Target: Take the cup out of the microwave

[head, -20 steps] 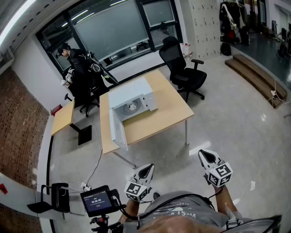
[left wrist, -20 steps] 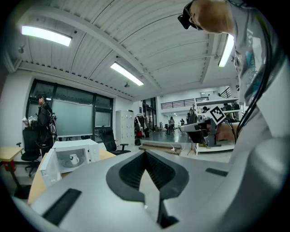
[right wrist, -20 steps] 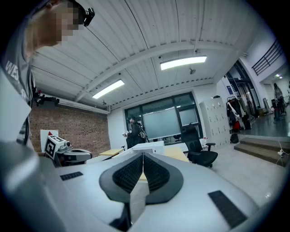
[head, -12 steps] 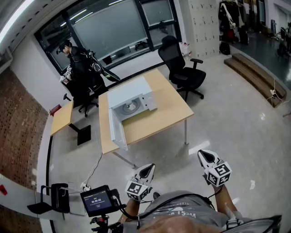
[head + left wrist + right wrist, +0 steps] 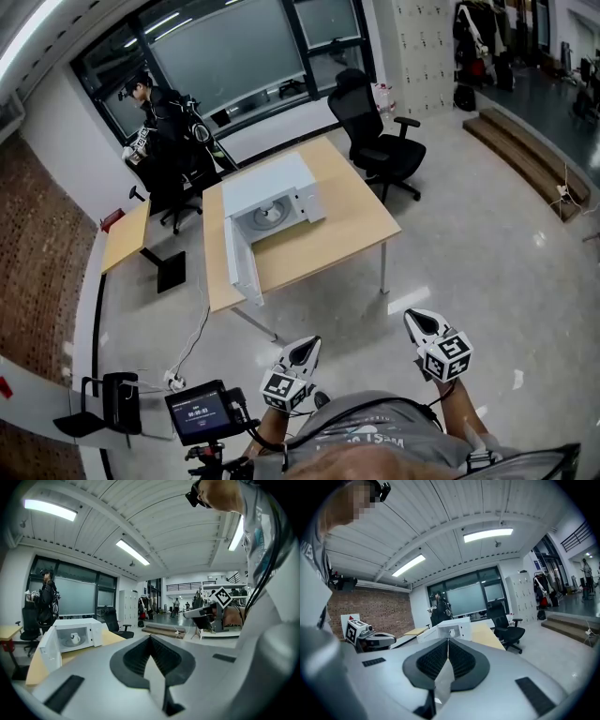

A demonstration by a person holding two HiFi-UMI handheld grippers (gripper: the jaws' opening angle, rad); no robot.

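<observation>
- Head view: your left gripper [image 5: 302, 352] and right gripper [image 5: 419, 324] hang side by side over the floor, just in front of your body, both pointing toward the table [image 5: 361, 220].
- The microwave [image 5: 277, 187] stands on that table, well ahead of both grippers. Its door [image 5: 239, 267] is swung wide open on the left side, toward you.
- The cup [image 5: 269, 216] sits inside the microwave on the turntable – well apart from either gripper, nearer your left one's line than your right's.
- Beyond the table, farther from the grippers, are an office chair [image 5: 375, 141] and a person [image 5: 159, 117] by the window.
- Left gripper view: your jaws are pressed together with nothing between them.
- The microwave [image 5: 77, 632] lies ahead and to the left of the jaw tips. The cup [image 5: 75, 638] shows white in the open cavity, and the door [image 5: 49, 649] hangs open on the near left.
- Your right gripper [image 5: 202, 614] shows off to the right, about level with this one.
- Right gripper view: these jaws are closed too – pad against pad, empty.
- The microwave [image 5: 452, 629] stands straight ahead, just above the jaw tips in the frame and far off; the cup is too small to pick out here.
- Your left gripper [image 5: 377, 640] shows to the left, and the chair [image 5: 506, 625] to the right of the jaw line.
</observation>
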